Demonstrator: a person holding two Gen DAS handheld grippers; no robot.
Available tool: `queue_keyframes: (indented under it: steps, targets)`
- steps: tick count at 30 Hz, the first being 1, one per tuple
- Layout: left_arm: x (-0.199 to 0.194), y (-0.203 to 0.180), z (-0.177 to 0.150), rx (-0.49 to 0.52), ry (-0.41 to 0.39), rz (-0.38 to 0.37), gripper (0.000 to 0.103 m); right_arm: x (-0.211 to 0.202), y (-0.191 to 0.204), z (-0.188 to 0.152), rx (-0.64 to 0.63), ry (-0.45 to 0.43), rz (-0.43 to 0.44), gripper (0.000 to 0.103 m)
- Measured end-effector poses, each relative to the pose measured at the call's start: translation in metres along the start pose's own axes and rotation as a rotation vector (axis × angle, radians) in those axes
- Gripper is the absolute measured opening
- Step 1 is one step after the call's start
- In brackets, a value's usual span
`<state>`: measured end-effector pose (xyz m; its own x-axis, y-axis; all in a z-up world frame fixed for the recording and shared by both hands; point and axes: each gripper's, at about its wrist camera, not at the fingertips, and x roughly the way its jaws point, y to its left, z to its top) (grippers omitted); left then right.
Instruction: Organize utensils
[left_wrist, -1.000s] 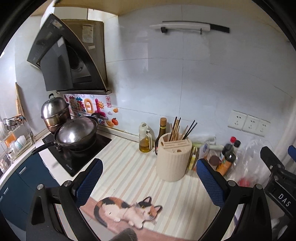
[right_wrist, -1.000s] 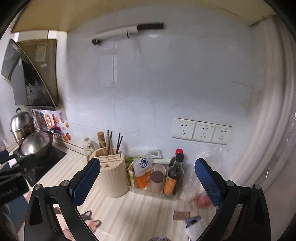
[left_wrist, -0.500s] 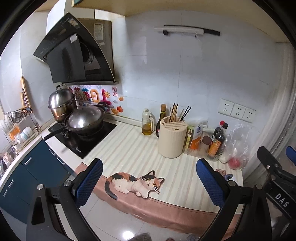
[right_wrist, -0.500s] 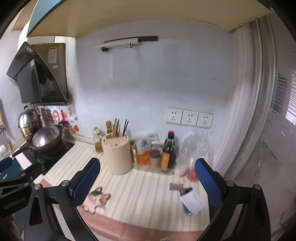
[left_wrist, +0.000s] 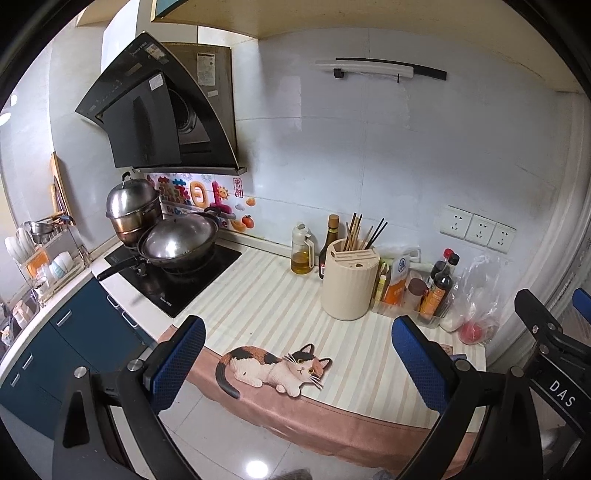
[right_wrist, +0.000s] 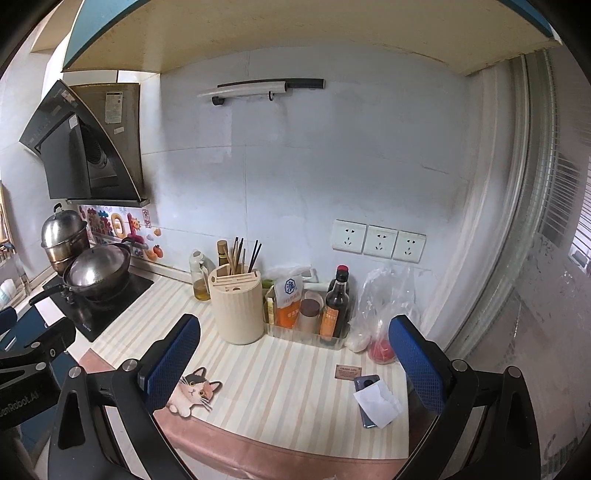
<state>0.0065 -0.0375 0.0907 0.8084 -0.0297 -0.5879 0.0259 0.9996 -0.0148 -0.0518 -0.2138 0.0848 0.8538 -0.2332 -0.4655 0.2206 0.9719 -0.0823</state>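
A cream utensil holder (left_wrist: 349, 282) stands at the back of the striped counter, with several chopsticks (left_wrist: 364, 232) upright in it. It also shows in the right wrist view (right_wrist: 238, 304) with its chopsticks (right_wrist: 240, 253). My left gripper (left_wrist: 299, 363) is open and empty, held off the counter's front edge. My right gripper (right_wrist: 293, 360) is open and empty, also back from the counter. Each gripper's body shows at the edge of the other's view.
A wok (left_wrist: 177, 242) and steel pot (left_wrist: 133, 208) sit on the hob at left. Oil and sauce bottles (left_wrist: 302, 251), a condiment tray (right_wrist: 306, 306), plastic bags (right_wrist: 384, 306), a phone with paper (right_wrist: 373, 400) and a cat-print mat (left_wrist: 280, 365) are on the counter.
Both grippers have pulled back and away from the counter; the utensil holder now looks smaller and the floor and counter front edge have come into view. Both stay open.
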Motion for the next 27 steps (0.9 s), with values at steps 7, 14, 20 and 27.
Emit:
queue_keyframes:
  steps: [7,14,20,27]
  targets:
    - [0.012,-0.01,0.004,0.017,0.022,0.02,0.103,0.014,-0.004,0.006,-0.003,0.004,0.001,0.103]
    - [0.022,-0.015,0.005,0.014,0.039,0.014,0.103,0.024,-0.008,0.007,-0.003,0.011,-0.004,0.103]
    - [0.028,-0.015,0.005,0.012,0.047,0.016,0.103,0.031,-0.009,0.007,-0.003,0.019,-0.004,0.103]
    - [0.03,-0.016,0.006,0.011,0.046,0.018,0.103,0.032,-0.008,0.005,-0.006,0.021,-0.004,0.103]
